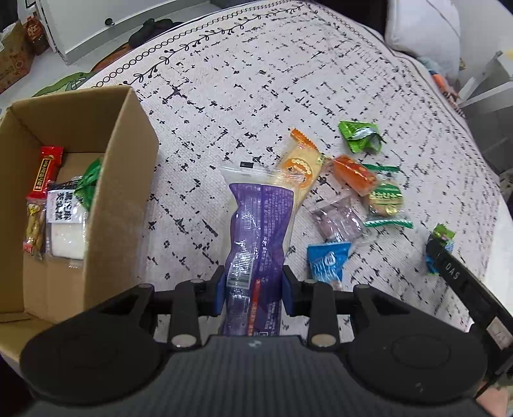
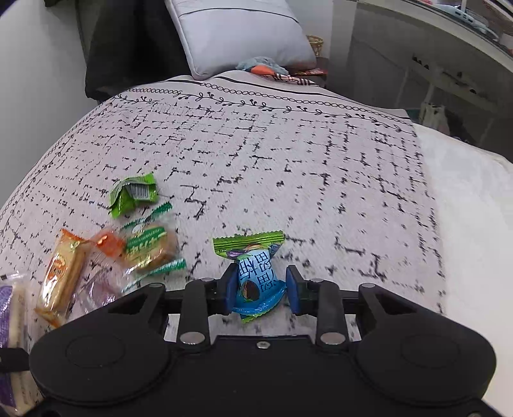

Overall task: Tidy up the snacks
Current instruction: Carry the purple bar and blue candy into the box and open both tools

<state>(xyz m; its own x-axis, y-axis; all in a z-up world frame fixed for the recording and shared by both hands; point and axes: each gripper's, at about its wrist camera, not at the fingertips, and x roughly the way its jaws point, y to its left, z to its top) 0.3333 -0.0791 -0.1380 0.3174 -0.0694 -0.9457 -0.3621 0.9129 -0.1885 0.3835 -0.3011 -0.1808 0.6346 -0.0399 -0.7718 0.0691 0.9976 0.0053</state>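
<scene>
The left gripper (image 1: 253, 290) has its blue fingers (image 1: 219, 293) pinching a long purple-and-clear plastic snack packet (image 1: 256, 237), held above the patterned white bedspread (image 1: 224, 106) beside the open brown cardboard box (image 1: 121, 179). The right gripper (image 2: 262, 293) pinches a small blue-and-green candy wrapper (image 2: 253, 272), right of the loose wrapped snacks (image 2: 147, 247).

Hand-held gripper (image 1: 254, 293) clamping purple snack pack (image 1: 256, 231), cardboard box (image 1: 121, 179) left

Bed under a white blanket (image 2: 256, 154) with black dashes and vine border, grey pillow (image 2: 237, 35) at its head, white cabinet (image 1: 105, 22) beside it
</scene>
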